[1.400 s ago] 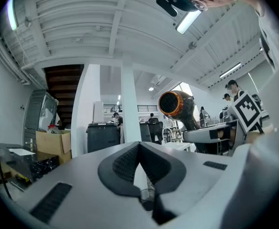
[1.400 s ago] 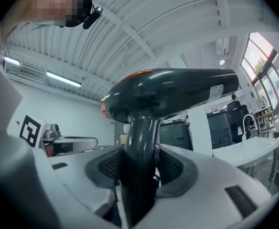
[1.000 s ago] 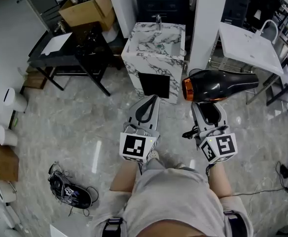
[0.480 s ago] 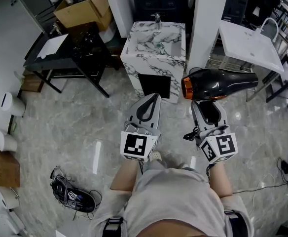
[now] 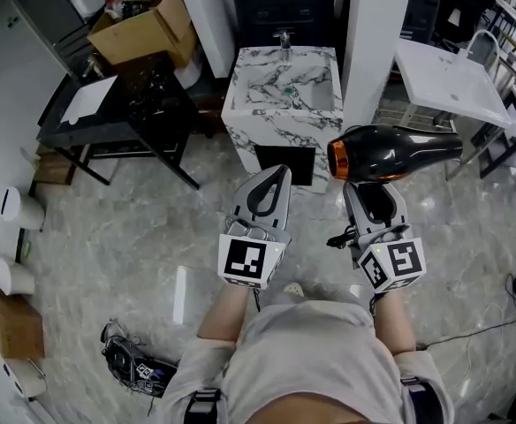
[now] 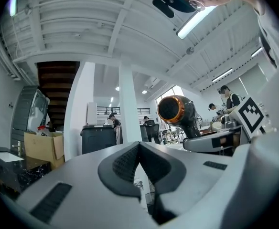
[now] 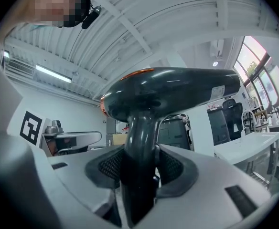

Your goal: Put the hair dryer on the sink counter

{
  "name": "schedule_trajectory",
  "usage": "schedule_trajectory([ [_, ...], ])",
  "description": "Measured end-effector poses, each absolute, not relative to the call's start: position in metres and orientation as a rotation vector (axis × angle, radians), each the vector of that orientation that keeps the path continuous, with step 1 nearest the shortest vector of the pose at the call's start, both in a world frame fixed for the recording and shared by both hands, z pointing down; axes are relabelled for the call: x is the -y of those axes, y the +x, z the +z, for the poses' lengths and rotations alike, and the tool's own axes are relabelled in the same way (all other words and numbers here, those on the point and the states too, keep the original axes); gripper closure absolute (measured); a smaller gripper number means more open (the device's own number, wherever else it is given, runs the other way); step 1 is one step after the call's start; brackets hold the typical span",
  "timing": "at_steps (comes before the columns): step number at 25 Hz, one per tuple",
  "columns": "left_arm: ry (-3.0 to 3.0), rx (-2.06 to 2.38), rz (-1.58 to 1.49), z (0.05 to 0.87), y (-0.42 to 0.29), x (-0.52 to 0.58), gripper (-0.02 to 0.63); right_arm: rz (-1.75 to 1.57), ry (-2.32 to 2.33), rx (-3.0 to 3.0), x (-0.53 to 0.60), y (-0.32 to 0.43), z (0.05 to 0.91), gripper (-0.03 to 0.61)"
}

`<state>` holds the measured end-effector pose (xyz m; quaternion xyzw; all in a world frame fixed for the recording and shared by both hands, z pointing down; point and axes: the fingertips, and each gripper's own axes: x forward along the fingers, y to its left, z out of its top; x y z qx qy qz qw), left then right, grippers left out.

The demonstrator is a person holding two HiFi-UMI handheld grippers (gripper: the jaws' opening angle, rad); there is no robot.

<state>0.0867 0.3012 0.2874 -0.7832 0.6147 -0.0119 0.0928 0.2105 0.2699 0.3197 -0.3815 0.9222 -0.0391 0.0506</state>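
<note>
**Hair dryer held in the air, short of the sink**

The marble sink counter (image 5: 245, 95) stands ahead, its basin taking up most of the top. The hair dryer (image 5: 395, 151) hangs to the right of that counter and nearer the person, well apart from it, with the barrel level and the orange-ringed end turned toward the sink. The right gripper (image 5: 373, 203) is clamped on its handle. The left gripper (image 5: 267, 188), in front of the counter, has its jaws pressed together on nothing. I judge this the carry step. Next comes a reach forward and left, then a lowering onto the rim, which looks narrow, though that is hard to gauge from above.
</note>
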Motion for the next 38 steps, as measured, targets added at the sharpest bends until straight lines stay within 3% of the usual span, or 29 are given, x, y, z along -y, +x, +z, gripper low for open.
schedule_trajectory([
  [13, -2.338, -1.821, 0.037, 0.288, 0.047, -0.247, 0.601, -0.115, -1.154, -2.820, -0.220, 0.168, 0.324, 0.390],
  [38, -2.204, -1.991, 0.040, 0.285, 0.024, -0.034, 0.601, -0.097, -0.890, -2.927, 0.004, 0.131, 0.314, 0.390],
])
